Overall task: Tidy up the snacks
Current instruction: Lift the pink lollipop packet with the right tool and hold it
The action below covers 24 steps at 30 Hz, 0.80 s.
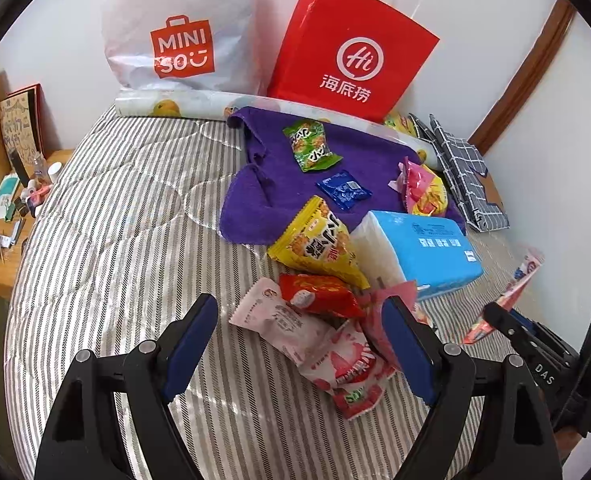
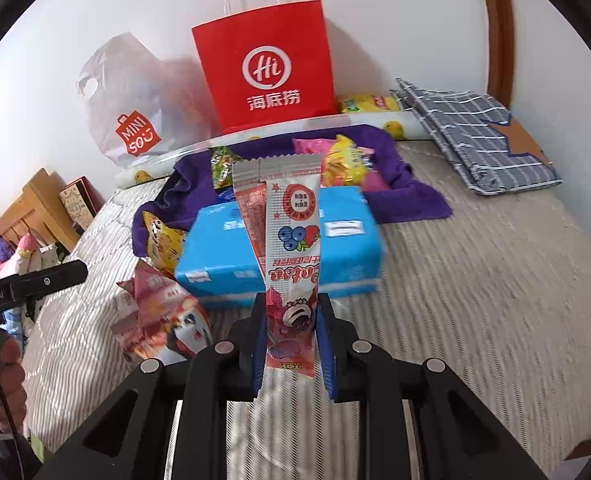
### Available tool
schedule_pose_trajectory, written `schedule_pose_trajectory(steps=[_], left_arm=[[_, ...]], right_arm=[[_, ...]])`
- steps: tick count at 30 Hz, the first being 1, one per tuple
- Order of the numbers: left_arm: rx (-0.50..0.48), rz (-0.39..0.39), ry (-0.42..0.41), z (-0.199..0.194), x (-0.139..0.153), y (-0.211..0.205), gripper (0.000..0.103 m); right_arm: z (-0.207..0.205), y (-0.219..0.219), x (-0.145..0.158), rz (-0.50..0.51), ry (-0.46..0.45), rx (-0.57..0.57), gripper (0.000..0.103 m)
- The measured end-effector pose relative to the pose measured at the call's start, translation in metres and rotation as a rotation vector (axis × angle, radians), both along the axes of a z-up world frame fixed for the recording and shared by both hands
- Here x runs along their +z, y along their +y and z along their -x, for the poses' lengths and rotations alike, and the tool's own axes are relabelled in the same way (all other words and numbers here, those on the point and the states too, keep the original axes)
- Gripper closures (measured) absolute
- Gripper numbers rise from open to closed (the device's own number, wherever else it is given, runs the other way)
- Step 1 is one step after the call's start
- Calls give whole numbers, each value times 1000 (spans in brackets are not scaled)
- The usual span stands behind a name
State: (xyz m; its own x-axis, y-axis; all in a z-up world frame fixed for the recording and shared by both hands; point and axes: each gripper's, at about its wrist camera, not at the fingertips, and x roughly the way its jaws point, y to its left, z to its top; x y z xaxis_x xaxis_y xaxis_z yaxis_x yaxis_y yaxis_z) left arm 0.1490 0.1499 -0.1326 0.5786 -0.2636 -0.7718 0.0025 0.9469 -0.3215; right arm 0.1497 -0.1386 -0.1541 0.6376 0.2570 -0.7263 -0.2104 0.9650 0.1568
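Observation:
My right gripper [image 2: 291, 332] is shut on a long pink-and-white snack packet [image 2: 291, 240], which stands up from the jaws; the same packet [image 1: 507, 296] shows at the right of the left wrist view. My left gripper [image 1: 299, 344] hangs open over a heap of snacks on the striped bed: a pale pink packet [image 1: 271, 312], a red packet [image 1: 315, 292] and a strawberry packet [image 1: 351, 368] lie between its fingers, untouched. A yellow packet [image 1: 319, 240] leans on a blue tissue pack [image 1: 423, 248]. On the purple towel [image 1: 263, 184] lie a green packet [image 1: 309, 144], a small blue packet [image 1: 345, 190] and a pink-yellow bag [image 1: 421, 188].
A red paper bag [image 1: 351, 52] and a white plastic shopping bag [image 1: 175, 28] stand against the wall behind a rolled printed sheet [image 1: 183, 106]. A folded checked cloth [image 2: 483, 140] lies at the right. A wooden desk with small items [image 1: 11, 208] borders the bed on the left.

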Motion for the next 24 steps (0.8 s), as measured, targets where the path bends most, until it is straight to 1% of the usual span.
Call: schedule_pose_trajectory(steps=[4,9,14,16,19,24], left_arm=[[1,5,-3,3,2,-4,20],[-6,15,6,7,2,-14,20],[-10,-6,11,10,3,-23,20],[-4,-16,13,12,4,-23,20],[17,-19,19,13,2,-22,20],[40,2,31,13,-5,-22,20]], right_arm=[[12,-25,0,36,7,-42,81],[15,-51,-5,44,57,-68,81],[8,-55,-23,22,83,-75,81],[3,-54,-29,1,85,-59,79],[-3,-51,-34,-8,76,-43,79],[-17,-52,-45,-24,81,-30,79]])
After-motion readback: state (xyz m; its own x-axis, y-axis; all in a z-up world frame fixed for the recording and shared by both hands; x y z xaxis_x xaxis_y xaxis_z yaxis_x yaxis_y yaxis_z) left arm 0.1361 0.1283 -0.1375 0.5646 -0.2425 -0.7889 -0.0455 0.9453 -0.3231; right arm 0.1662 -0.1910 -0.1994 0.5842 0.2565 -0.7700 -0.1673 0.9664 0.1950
